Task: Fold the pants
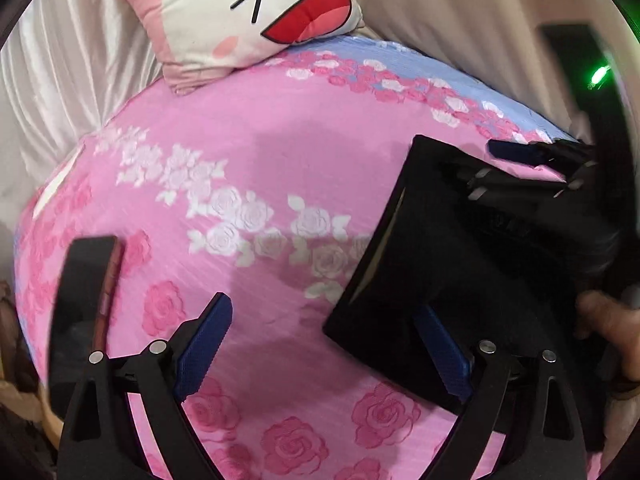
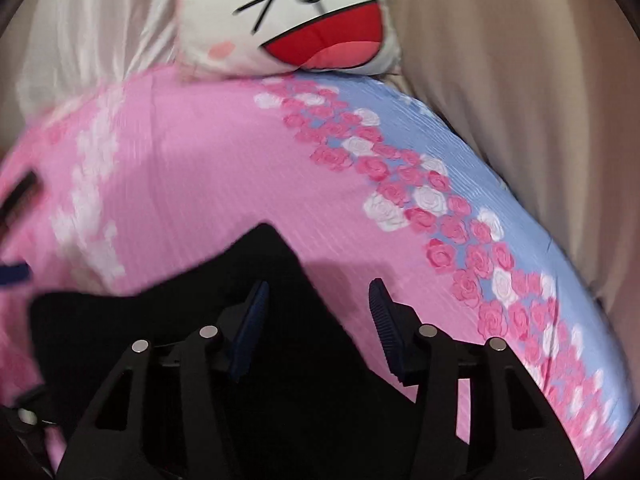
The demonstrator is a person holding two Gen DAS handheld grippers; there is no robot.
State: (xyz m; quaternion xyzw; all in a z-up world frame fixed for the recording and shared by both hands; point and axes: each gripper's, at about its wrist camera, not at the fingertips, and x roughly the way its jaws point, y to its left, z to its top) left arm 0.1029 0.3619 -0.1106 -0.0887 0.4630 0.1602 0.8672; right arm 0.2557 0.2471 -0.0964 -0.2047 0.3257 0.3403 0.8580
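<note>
Both pairs of fingers are seen apart, with nothing clamped. The right gripper (image 2: 316, 320) is held low over the pants (image 2: 180, 320), a dark bundle lying flat near the bed's (image 2: 200, 184) right edge; the left gripper (image 1: 324, 344) hovers beside them, over bare bedspread. The fold looks well advanced, so the stack is best pressed or squared gently, with edges pinched near corners to avoid dragging layers apart. A pillow (image 2: 304, 16) is propped at the head. No containers are seen.
</note>
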